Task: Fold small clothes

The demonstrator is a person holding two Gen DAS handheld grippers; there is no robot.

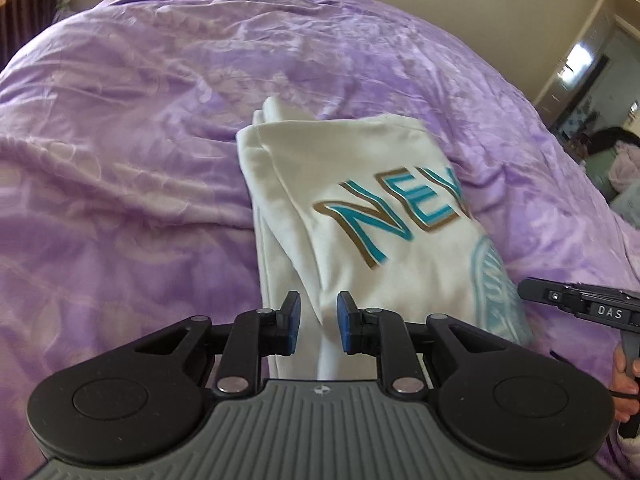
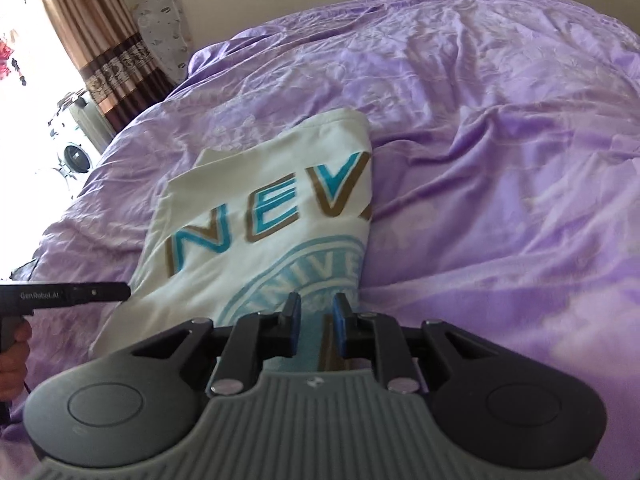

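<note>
A white T-shirt (image 1: 360, 208) with teal and gold "NEV" lettering and a pale blue round emblem lies folded into a narrow strip on the purple bedspread (image 1: 120, 140). My left gripper (image 1: 319, 322) hovers over the shirt's near left edge, jaws a small gap apart with nothing between them. In the right wrist view the shirt (image 2: 272, 216) lies ahead and to the left. My right gripper (image 2: 316, 320) hovers over its near right edge above the emblem, jaws a small gap apart and empty. Each gripper shows in the other's view: the right one (image 1: 580, 300) and the left one (image 2: 68, 294).
The wrinkled purple bedspread (image 2: 500, 160) fills both views. A brown curtain (image 2: 100, 40) and bright window are at the far left. A doorway with cabinets (image 1: 584, 80) and a pile of clothes lie beyond the bed's right edge.
</note>
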